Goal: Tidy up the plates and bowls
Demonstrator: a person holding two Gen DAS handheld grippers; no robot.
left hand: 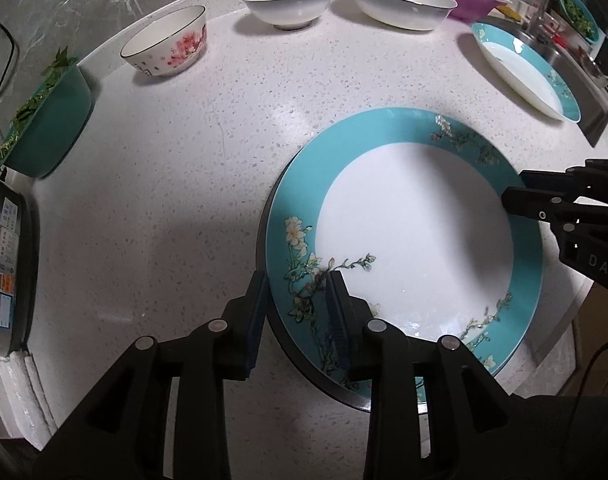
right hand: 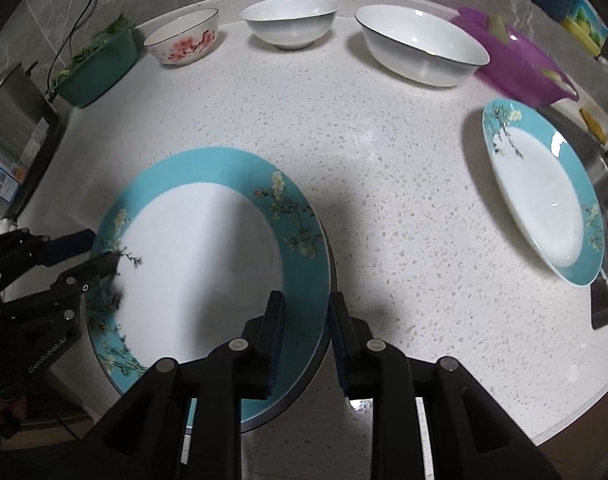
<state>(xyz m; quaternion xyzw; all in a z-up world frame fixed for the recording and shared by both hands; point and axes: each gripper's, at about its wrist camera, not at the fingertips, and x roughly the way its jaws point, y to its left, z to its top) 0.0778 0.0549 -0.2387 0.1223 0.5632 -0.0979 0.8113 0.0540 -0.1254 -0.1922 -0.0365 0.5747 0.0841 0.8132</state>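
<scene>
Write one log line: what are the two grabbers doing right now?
left gripper: straddles big plate rim, gap visible | right gripper: straddles opposite rim, gap visible | small plate: apart, by sink

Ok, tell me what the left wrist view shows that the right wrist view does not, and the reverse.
Only the left wrist view shows the faucet and a small teal bowl of greens behind it. Only the right wrist view shows the colourful package at top right. Both show the large teal plate, straddled at opposite rims by the left gripper and right gripper, plus the smaller teal plate.

The round turquoise-rimmed ceramic plate (left hand: 404, 240) looks glazed and glossy; the white speckled stone desk (left hand: 176, 184) is smooth; black plastic tools look matt.
</scene>
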